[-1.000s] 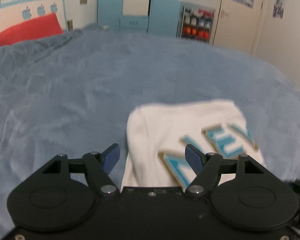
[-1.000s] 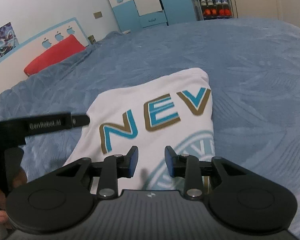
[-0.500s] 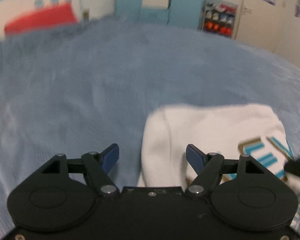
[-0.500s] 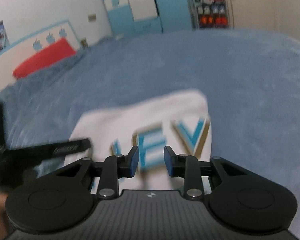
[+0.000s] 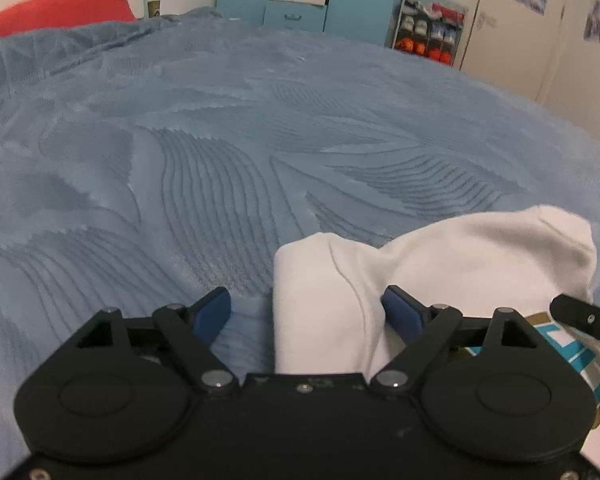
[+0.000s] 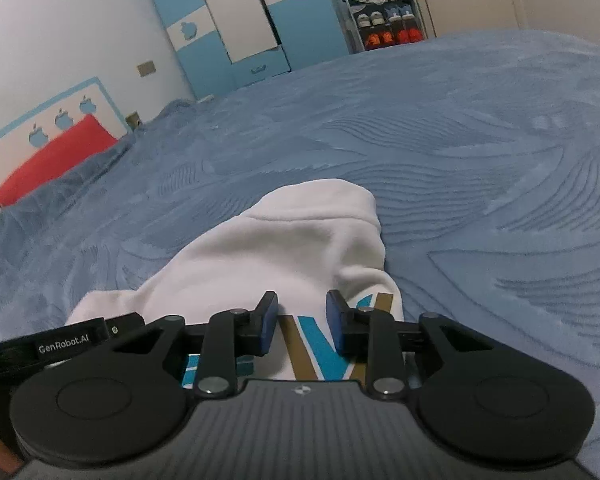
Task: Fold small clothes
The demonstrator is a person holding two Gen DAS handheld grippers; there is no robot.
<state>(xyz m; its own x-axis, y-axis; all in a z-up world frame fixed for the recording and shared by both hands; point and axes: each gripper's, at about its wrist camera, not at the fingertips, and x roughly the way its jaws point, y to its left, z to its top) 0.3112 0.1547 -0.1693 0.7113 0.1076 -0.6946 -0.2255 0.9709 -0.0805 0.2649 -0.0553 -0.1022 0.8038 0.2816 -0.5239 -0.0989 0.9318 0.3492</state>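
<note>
While the white shirt (image 5: 452,256) lies partly folded on the blue bedspread (image 5: 220,140), both grippers are shown low over its near edge. Seen from the left wrist camera, the left gripper (image 5: 306,312) is at the shirt's left border; its jaws are spread wide and are opening further. A folded strip of white cloth lies between the blue pads (image 5: 212,312), nearer the right one, and no squeeze on the cloth is visible. Bedspread fills the rest of the gap. At the right edge of that view, a black finger of the right gripper (image 5: 580,316) is seen just above the printed letters (image 5: 580,356).

From the right wrist camera, the right gripper (image 6: 302,326) is seen over the printed part of the shirt (image 6: 292,248). Its jaws are only partly spread, with a narrow gap between the pads (image 6: 270,326). Teal and gold letters (image 6: 320,356) are visible through that gap, lying flat below the fingers; whether the pads touch the cloth cannot be told. The far end of the shirt is humped up and rounded. A finger of the left gripper (image 6: 66,344), marked with white lettering, is seen at the left, beside the shirt's left border.

A red pillow (image 6: 56,160) lies at the head of the bed, and blue-and-white wardrobes (image 6: 260,20) and a shoe rack (image 6: 384,20) stand by the far wall.
</note>
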